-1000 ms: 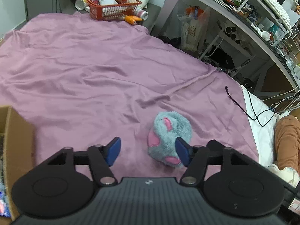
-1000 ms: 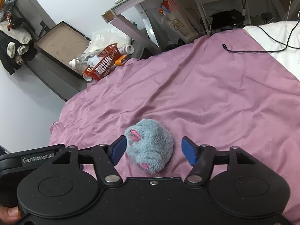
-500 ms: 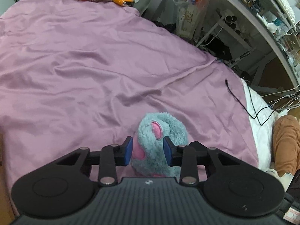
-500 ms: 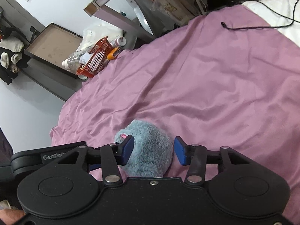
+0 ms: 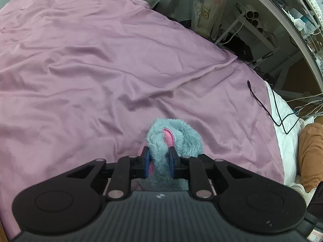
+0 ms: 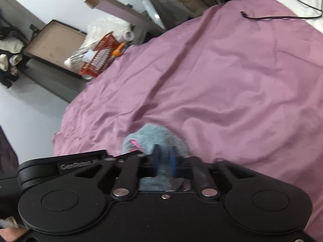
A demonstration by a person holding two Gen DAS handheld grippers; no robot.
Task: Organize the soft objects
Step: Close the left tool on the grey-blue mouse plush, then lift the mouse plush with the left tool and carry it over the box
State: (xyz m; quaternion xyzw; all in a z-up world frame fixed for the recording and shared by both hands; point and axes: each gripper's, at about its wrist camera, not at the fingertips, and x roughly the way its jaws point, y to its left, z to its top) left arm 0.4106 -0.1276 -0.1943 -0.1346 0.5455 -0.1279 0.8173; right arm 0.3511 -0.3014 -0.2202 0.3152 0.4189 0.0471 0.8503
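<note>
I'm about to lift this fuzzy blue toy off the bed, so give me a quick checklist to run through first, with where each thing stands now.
1. Left gripper shut on the plush toy: ok, fur is pinched between its blue pads.
2. Right gripper shut on the same toy: ok, though that view is blurred.
3. Purple sheet not caught in either grip: cannot tell, the toy hides the contact.
4. Black cable away from the toy: ok, it lies well to the right.
5. Drop-off container in view: not ok, none shows in either view.
</note>
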